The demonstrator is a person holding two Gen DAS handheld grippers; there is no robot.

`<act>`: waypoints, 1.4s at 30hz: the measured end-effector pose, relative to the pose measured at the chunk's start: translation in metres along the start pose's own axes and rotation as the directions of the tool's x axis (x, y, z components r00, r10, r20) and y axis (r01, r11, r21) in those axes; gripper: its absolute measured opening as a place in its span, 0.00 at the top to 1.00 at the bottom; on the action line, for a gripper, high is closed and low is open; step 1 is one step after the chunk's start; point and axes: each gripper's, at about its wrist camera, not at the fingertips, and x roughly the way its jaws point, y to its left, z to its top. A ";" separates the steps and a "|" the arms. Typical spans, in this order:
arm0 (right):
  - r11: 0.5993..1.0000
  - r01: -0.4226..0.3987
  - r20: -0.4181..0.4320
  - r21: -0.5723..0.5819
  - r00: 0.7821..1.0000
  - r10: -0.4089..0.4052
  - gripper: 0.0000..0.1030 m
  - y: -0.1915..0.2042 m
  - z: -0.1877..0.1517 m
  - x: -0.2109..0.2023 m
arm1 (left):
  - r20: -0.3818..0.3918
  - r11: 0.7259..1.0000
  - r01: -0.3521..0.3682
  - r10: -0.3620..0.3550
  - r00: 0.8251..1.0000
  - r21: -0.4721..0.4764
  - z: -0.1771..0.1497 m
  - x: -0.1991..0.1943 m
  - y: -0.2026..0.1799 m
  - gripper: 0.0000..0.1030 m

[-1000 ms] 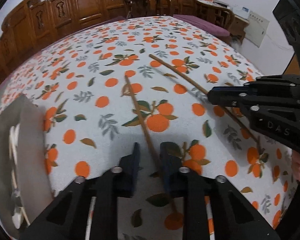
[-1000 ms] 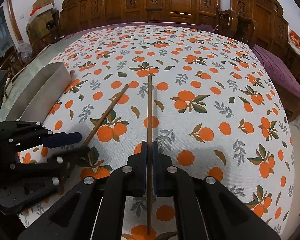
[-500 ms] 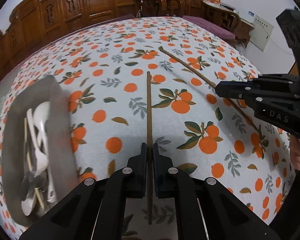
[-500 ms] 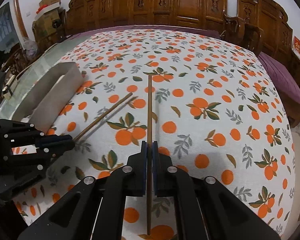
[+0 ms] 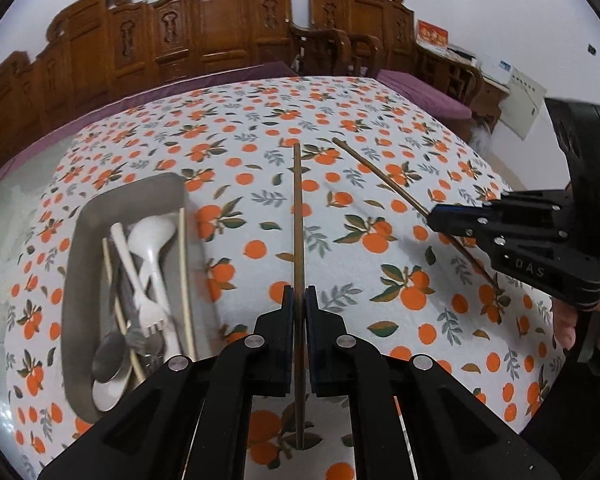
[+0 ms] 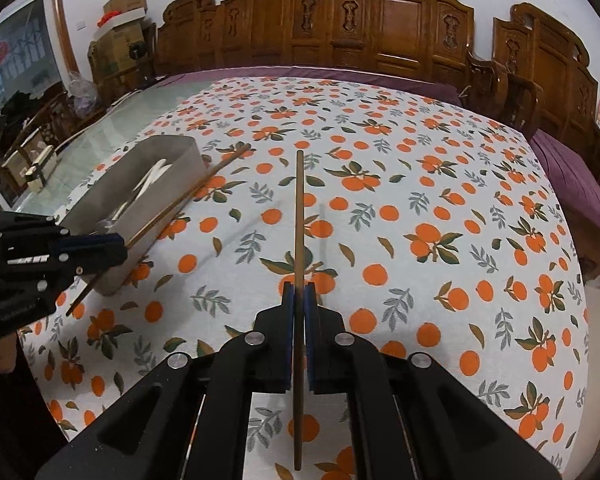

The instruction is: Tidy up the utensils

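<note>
Far left: grey tray [image 5: 74, 280] on the worktop [image 5: 380, 184], which carries an orange-print cloth. In the tray I see a white spoon [image 5: 152, 236], a white fork [image 5: 140, 292], a metal spoon [image 5: 108, 354] and pale chopsticks [image 5: 186, 276], all jumbled lengthwise. From the right wrist view the same tray [image 6: 180, 160] shows side-on.

Next over: left gripper [image 5: 299, 296], jaws pinched tight on a dark wooden chopstick [image 5: 298, 216]. The stick runs straight out ahead along the fingers, with a short tail behind the pads. It's held above the cloth, just right of the tray. In the right wrist view that left gripper [image 6: 118, 246] sits beside the tray's near wall, its chopstick [image 6: 188, 196] angling across the tray's front side.

Right: right gripper [image 6: 299, 292], jaws likewise closed down on a second dark chopstick [image 6: 298, 216], pointing forward over the middle of the worktop, clear of the tray. A faint shadow beside it on the cloth suggests it's lifted. In the left wrist view I see this right gripper [image 5: 432, 218] coming in from the right edge, its chopstick [image 5: 380, 176] slanting away up-left, well apart from the left one.
</note>
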 end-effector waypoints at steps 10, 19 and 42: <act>0.998 -0.022 -0.005 -0.052 1.000 0.022 0.94 0.026 0.000 0.002 | 0.042 0.999 -0.006 0.008 0.999 -0.052 0.003 -0.018 0.026 0.96; 0.996 -0.029 -0.009 -0.090 1.000 0.028 0.94 0.048 -0.002 0.004 | 0.063 0.994 -0.043 0.049 0.997 -0.098 0.001 -0.031 0.052 0.96; 0.990 -0.029 -0.024 -0.137 0.999 0.026 0.94 0.068 -0.006 0.008 | -0.036 0.978 -0.103 0.098 0.995 -0.180 -0.015 0.001 0.108 0.96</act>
